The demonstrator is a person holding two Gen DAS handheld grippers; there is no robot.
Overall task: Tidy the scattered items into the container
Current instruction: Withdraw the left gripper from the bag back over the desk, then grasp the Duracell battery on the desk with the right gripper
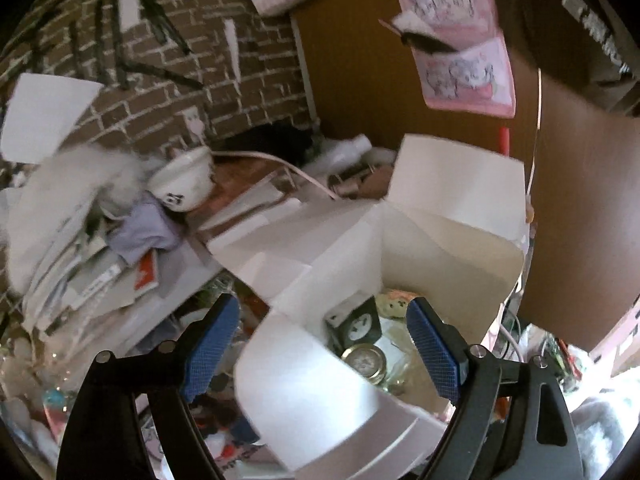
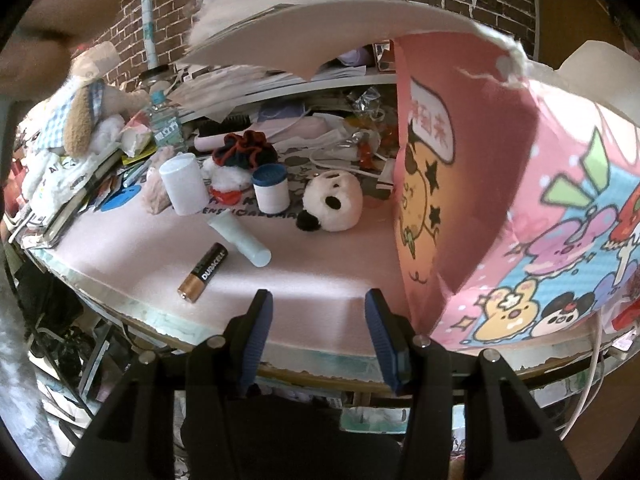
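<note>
On the pink desk mat point(image 2: 132, 256), working from the left, the loose items lie spread out: a Duracell battery point(image 2: 203, 273) near the front edge, a pale blue tube point(image 2: 239, 240) just behind it, a white cylinder point(image 2: 183, 189), a blue-lidded jar point(image 2: 271, 190) and a panda plush head point(image 2: 331, 201) further in. The cartoon-printed box point(image 2: 520, 216) stands at the right with its flaps up. The right gripper point(image 2: 318, 340) hangs at the desk's front edge, jaws apart and empty, so the battery looks like the natural next pick: I would come in low, line the pads across its short width so it cannot roll, and close on its middle. The left gripper point(image 1: 320, 352) is over the box opening point(image 1: 440, 248), jaws wide and holding nothing; a small jar point(image 1: 366, 362) and a dark cube point(image 1: 354, 322) already sit inside. One inner flap point(image 1: 304, 384) leans over the opening, so any drop should go to the open right side.
</note>
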